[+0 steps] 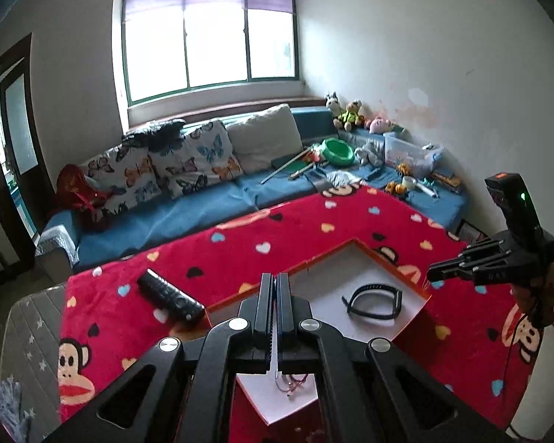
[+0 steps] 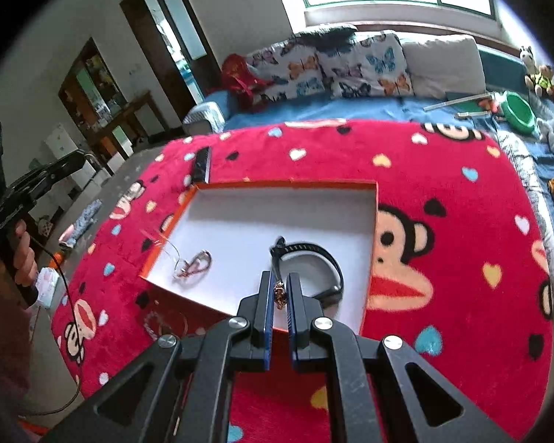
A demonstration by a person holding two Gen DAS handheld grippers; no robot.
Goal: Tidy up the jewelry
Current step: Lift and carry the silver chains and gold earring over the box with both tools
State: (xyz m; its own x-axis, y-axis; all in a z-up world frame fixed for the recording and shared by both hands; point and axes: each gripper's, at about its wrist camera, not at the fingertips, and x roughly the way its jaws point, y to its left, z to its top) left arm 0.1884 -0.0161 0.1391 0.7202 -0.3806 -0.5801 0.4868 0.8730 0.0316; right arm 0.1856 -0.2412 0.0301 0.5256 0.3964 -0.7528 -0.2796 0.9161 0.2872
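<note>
A: Right gripper [image 2: 280, 295] first. Jaws nearly closed, pinching a small gold-toned chain piece [image 2: 280, 296] that hangs between the blue-edged pads. It hovers over the near edge of the box. Left gripper [image 1: 275, 284]: fingers pressed together, nothing seen between them.

B: Surroundings, largest down?

A: Red fleece blanket [image 2: 443, 170], plush, printed with monkey faces and hearts. On it sits the shallow box lid [image 2: 277, 184], orange rim, flat white card floor. Black remote [image 1: 170, 295] lies just beside the lid's left side.

B: Contents?

A: Black wristband [image 2: 314, 258], rubbery, curled into an open loop, lying just beyond the right gripper's fingertips. Thin red-brown string bracelet [image 2: 195, 262] with a wire-like strand, at the lid's near left corner, well apart from the band.

B: Relation that matters for the drop?

A: Bare white floor lies directly ahead and slightly left of the held chain, between band and string bracelet. Chain's long axis hangs vertical. Right hand is nearer. Judgement: releasing here would likely land it close against the wristband; a slight shift left seems cleaner.
</note>
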